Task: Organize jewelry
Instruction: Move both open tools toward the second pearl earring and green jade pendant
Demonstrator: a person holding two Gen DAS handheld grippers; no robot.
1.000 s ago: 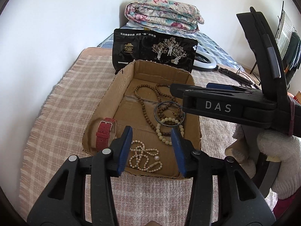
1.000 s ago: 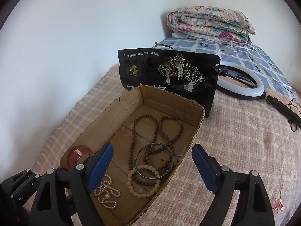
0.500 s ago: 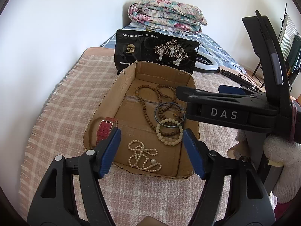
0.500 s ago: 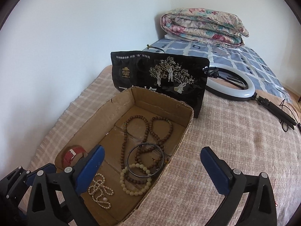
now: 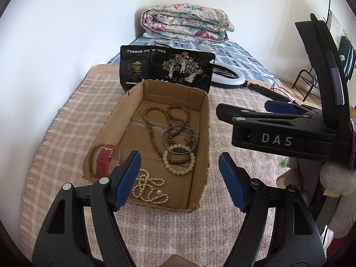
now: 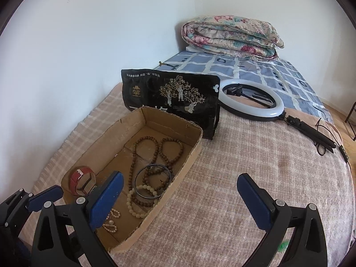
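Note:
A shallow cardboard box (image 5: 203, 120) (image 6: 189, 155) lies on a checked blanket. In it are a long brown bead necklace (image 5: 155, 133) (image 6: 135, 153), a dark bangle (image 5: 180, 133) (image 6: 153, 182), a pale bead bracelet (image 5: 178, 166) (image 6: 135, 207), a pearl string (image 5: 149, 189) (image 6: 111, 222) and a red-strapped watch (image 5: 103, 160) (image 6: 80, 180). My left gripper (image 5: 179, 178) is open and empty above the box's near end. My right gripper (image 6: 180, 198) is open and empty over the box's right wall; it also shows in the left wrist view (image 5: 267, 129).
A black printed bag (image 5: 166, 71) (image 6: 171, 95) stands behind the box. A ring light (image 6: 251, 102) with stand and cable lies at the back right. A folded floral quilt (image 6: 231, 35) lies on the bed behind. A wall runs along the left.
My left gripper has opened wide and drawn back from the pearl string. My right gripper has opened a little more and shifted right of the box.

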